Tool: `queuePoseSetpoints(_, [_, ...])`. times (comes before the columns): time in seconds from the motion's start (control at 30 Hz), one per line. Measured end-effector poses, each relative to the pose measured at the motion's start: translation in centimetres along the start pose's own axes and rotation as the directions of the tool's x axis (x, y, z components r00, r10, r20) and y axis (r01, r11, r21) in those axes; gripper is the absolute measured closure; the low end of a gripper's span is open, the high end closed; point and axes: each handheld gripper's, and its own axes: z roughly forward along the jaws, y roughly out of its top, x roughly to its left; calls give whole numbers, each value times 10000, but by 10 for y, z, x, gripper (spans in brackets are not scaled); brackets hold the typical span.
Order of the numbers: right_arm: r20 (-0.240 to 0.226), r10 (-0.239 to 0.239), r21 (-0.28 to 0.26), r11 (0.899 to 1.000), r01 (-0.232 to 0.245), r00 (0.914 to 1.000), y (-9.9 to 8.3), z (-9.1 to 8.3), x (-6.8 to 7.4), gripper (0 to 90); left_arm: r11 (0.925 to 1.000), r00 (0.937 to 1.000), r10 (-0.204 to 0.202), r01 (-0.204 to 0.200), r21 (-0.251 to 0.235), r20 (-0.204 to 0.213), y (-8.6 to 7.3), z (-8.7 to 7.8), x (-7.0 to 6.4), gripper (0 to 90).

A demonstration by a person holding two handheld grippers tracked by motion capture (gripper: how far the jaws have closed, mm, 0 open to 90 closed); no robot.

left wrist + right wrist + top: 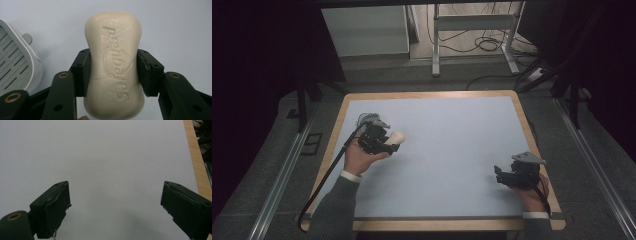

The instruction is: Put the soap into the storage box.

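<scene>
A cream bar of soap (114, 65) was clamped across its middle by the left gripper (113, 72), just beside a grey slotted soap dish (15, 60) on the pale table (452, 150). The right gripper (115, 202) was held well apart from the dish, its jaws spread wide with nothing between them.

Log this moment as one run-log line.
left gripper: shut on cream oval soap bar | grey slotted plastic soap dish: beside it, empty | right gripper: open, idle over pale blue table
</scene>
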Motion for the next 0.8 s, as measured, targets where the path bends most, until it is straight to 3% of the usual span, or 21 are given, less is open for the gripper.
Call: queuePoseSetpoints(0.8, [53,-5,133,9999,4,10000,-1,2,-1,87,9999,9995,-94,96,69,-317,5,-7,12,494])
